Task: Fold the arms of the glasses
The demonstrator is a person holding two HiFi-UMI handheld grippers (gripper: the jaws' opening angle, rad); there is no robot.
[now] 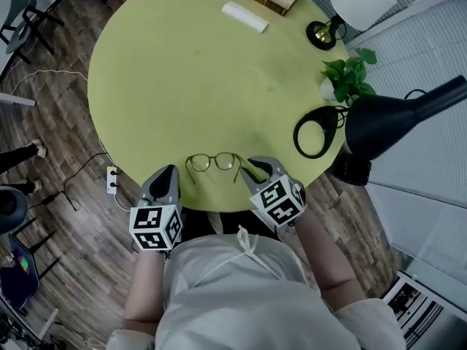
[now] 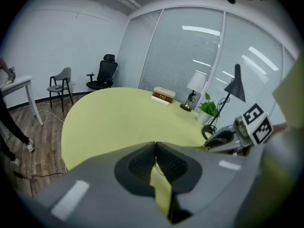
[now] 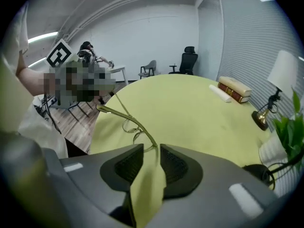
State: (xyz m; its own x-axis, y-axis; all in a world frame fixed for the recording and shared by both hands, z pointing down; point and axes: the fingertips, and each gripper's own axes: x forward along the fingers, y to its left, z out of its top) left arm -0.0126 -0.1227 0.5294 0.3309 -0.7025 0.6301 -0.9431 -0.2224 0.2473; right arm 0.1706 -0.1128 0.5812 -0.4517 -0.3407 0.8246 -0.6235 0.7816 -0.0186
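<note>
Big round table (image 1: 204, 79) first. At its near edge the left gripper (image 1: 170, 170) is held with jaws clenched on nothing, and the right gripper (image 1: 257, 168) with jaws parted around one arm tip. The glasses (image 1: 213, 162) are laid just inside that edge. Both arms look unfolded, so all the folding's left.

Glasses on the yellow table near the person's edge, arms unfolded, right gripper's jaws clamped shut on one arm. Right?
No: the right gripper has its jaws apart, with the glasses arm running into the gap unpressed; the right gripper view shows it. The rest holds: glasses on the yellow table near the person's edge, arms unfolded.
</note>
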